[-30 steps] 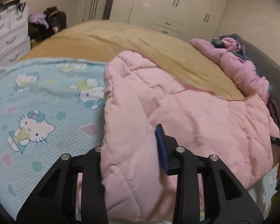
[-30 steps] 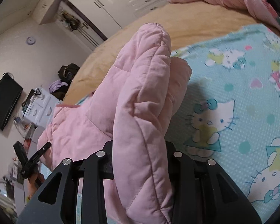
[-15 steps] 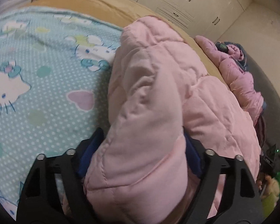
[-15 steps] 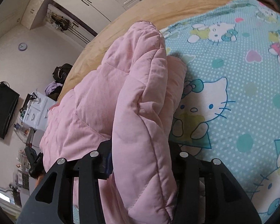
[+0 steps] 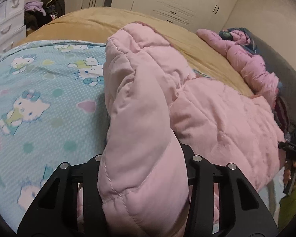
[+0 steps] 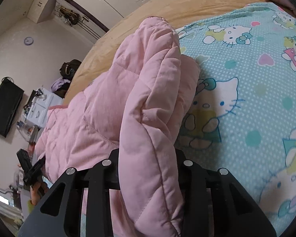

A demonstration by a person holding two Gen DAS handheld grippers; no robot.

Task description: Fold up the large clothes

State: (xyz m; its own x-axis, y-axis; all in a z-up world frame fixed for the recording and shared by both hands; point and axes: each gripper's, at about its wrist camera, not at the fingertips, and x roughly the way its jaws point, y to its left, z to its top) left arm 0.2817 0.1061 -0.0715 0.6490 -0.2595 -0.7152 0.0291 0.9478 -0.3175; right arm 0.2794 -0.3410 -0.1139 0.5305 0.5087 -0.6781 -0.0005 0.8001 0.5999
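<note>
A pink quilted jacket point(image 5: 217, 118) lies across a bed, on a light blue cartoon-cat sheet point(image 5: 39, 98). A thick padded fold of it stands up between the fingers of my left gripper point(image 5: 143, 152); the jaws are closing and the fabric fills the gap. In the right wrist view the same jacket point(image 6: 92, 122) spreads to the left. Another doubled fold runs up through my right gripper point(image 6: 147, 154), whose jaws are also closing with fabric packed between them. The fingertips of both grippers are hidden under the fabric.
A tan blanket point(image 5: 108, 23) covers the far part of the bed. A second pink garment point(image 5: 250, 63) lies bunched at its far right. White wardrobes point(image 5: 167, 0) stand behind, and drawers point(image 5: 6, 25) at the left. A hand on a black handle point(image 5: 294, 154) shows at the right edge.
In the left wrist view the jacket edge, flat a second ago, now stands as a thick bunched fold between the fingers. Both views dipped toward the bed and came back.
</note>
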